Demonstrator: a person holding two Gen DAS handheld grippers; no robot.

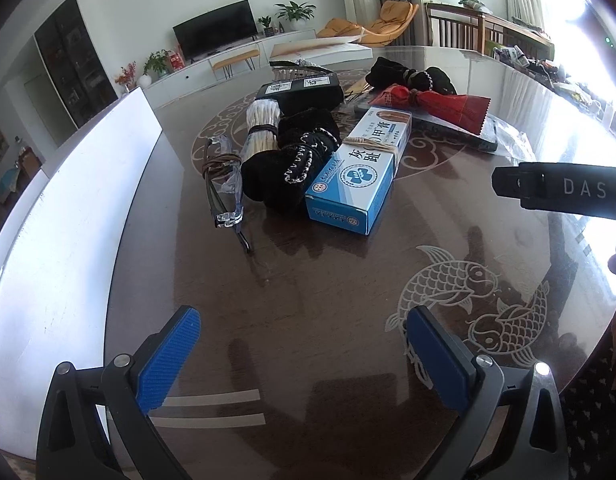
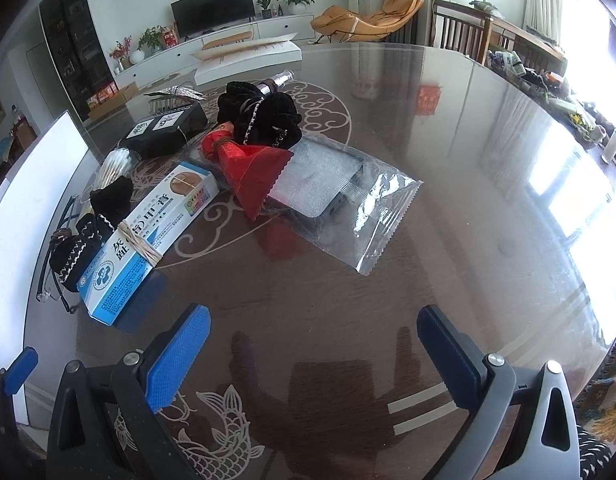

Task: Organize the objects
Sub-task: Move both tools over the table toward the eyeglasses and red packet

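Tools first: your left tool (image 1: 304,344) and right tool (image 2: 313,346) both gape empty above the table (image 2: 447,200). Ahead, the blue box (image 1: 357,172) touches a black cloth bundle (image 1: 292,160); grabbing carelessly could drag both.

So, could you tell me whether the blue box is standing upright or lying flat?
Lying flat: the blue box rests on its long side on the table.

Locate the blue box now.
Left of table centre in both views: the blue box lies flat beside the black cloth, near the red packet.
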